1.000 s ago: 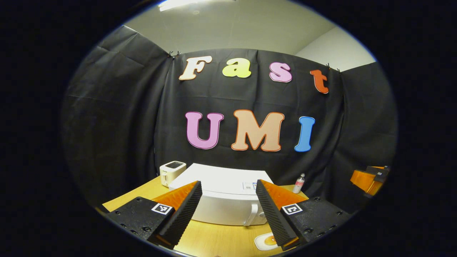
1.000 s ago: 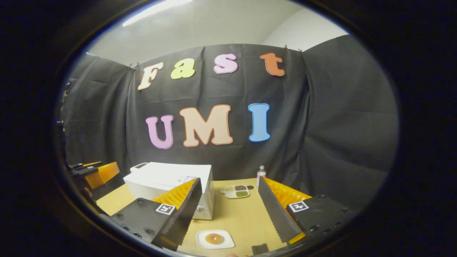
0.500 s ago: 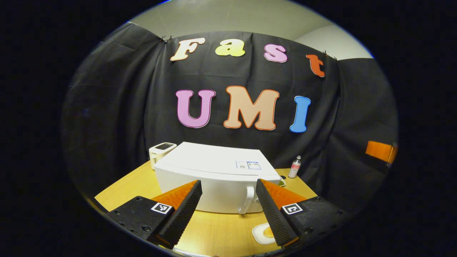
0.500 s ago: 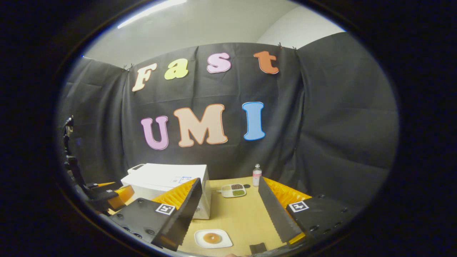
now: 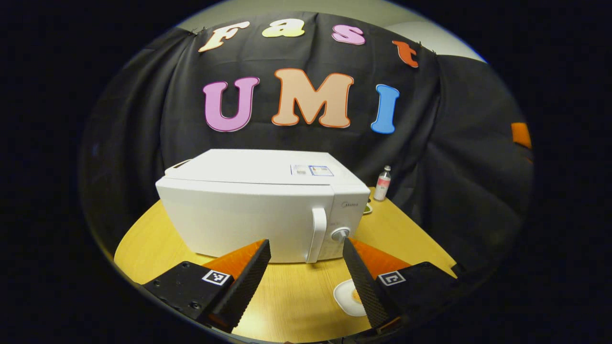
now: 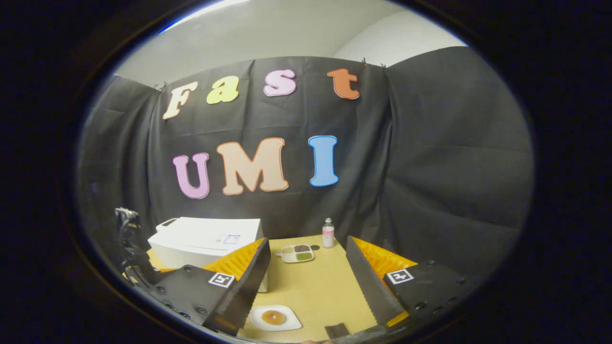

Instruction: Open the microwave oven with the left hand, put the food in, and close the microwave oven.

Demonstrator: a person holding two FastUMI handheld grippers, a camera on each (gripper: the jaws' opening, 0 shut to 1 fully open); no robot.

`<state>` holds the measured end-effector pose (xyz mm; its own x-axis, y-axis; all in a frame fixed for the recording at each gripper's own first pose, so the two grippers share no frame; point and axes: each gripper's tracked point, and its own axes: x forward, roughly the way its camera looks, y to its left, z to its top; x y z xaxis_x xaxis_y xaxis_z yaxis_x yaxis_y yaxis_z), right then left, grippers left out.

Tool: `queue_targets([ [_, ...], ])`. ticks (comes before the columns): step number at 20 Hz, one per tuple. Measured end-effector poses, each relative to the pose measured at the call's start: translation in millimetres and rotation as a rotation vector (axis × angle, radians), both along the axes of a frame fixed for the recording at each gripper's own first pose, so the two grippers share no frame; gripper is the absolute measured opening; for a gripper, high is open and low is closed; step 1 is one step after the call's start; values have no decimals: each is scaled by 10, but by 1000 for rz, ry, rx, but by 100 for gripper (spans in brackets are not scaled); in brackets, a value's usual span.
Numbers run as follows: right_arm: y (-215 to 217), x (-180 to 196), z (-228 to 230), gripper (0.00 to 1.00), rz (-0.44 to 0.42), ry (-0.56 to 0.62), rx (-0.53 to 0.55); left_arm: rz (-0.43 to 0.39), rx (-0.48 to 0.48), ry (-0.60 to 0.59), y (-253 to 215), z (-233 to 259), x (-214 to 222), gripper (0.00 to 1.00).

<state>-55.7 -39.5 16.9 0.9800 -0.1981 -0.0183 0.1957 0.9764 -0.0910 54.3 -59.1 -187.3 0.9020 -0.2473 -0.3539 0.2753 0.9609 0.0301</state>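
Note:
A white microwave (image 5: 248, 205) stands on the wooden table (image 5: 158, 234) with its door shut; its upright handle (image 5: 318, 234) and round knob (image 5: 340, 234) sit at the front right. My left gripper (image 5: 306, 282) is open just short of the door, with the handle lying in line with the gap between its fingers and nothing held. A small white plate with a round brown piece of food (image 6: 275, 317) lies on the table before the microwave (image 6: 205, 239), and its edge peeks past my left gripper's right finger (image 5: 349, 298). My right gripper (image 6: 308, 286) hangs open above that plate.
A small bottle (image 6: 328, 234) and a white compartment tray (image 6: 296, 253) stand at the table's back right. The toaster's edge (image 5: 177, 165) peeks out behind the microwave. The person's other arm rig (image 6: 131, 243) shows at the left. A small dark object (image 6: 337, 330) lies near the front edge.
My left gripper has come down and forward to the microwave's front, which now looks much larger. The right gripper has shifted only slightly. Both stay open.

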Motion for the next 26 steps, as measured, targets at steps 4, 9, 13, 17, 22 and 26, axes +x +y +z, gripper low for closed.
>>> queue_targets([
  [4, -21, 9, -27, 92, -28, 7, 4, -10, 22, 102, -65, -424, 204, 97],
  [9, -42, 34, -63, 92, -46, 18, 1, -13, 42, 169, -162, -839, 515, 97],
  [13, -82, 31, -69, 92, -67, 16, 2, -22, 59, 203, -187, -1055, 644, 93],
  [17, -128, -22, -132, 92, -85, 28, 4, -16, 73, 206, -210, -1132, 775, 77],
  [22, -130, -39, -180, 92, -81, 42, 8, 11, 91, 216, -225, -1210, 886, 73],
  [26, -122, -18, -237, 92, -70, 58, 3, 22, 82, 232, -239, -1263, 914, 59],
])
